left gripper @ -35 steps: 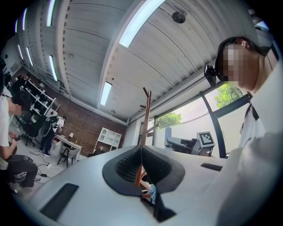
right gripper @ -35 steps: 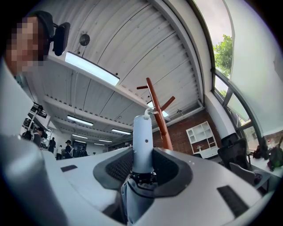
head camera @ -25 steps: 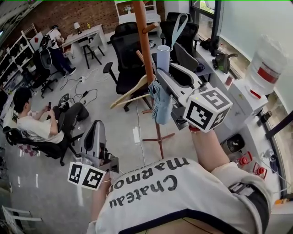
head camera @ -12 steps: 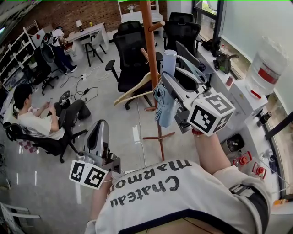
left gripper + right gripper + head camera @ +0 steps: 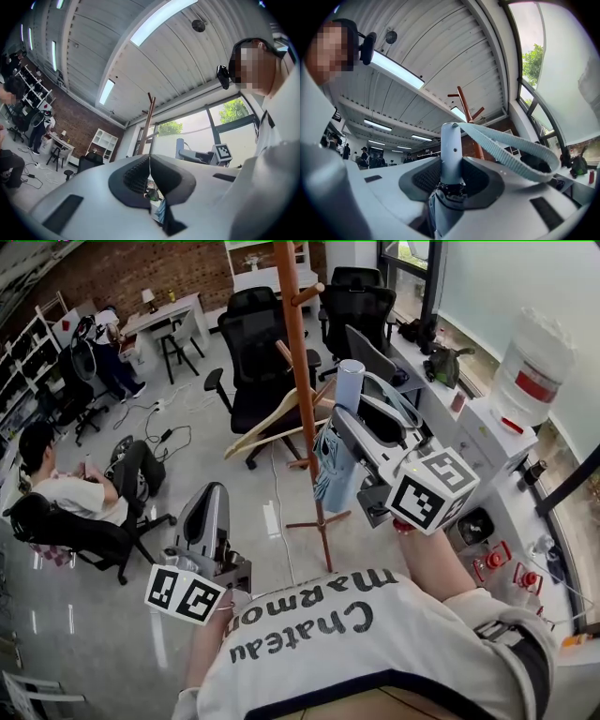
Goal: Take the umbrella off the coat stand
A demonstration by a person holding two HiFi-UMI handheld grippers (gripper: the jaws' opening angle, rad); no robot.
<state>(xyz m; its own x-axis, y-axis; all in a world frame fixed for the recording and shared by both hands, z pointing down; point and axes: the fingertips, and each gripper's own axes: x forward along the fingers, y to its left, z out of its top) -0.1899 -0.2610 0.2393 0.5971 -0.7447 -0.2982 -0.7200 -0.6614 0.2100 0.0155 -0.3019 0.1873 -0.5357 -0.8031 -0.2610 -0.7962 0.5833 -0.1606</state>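
Observation:
My right gripper is shut on the pale blue handle of the folded umbrella, just right of the orange coat stand. The umbrella hangs below the jaws, clear of the pole. In the right gripper view the handle stands between the pads and its blue strap loops loose over the right jaw; the coat stand rises behind. My left gripper is low at the left, shut and holding nothing. In the left gripper view, the left gripper shows its pads pressed together, the coat stand beyond.
A wooden hanger hangs on the stand. Black office chairs stand behind it. A person sits in a chair at the left. A counter with a water bottle runs along the right.
The right gripper has drawn the umbrella a little away from the stand and lower. The strap, stretched upward a second ago, now lies loose over the gripper. The left gripper has barely moved.

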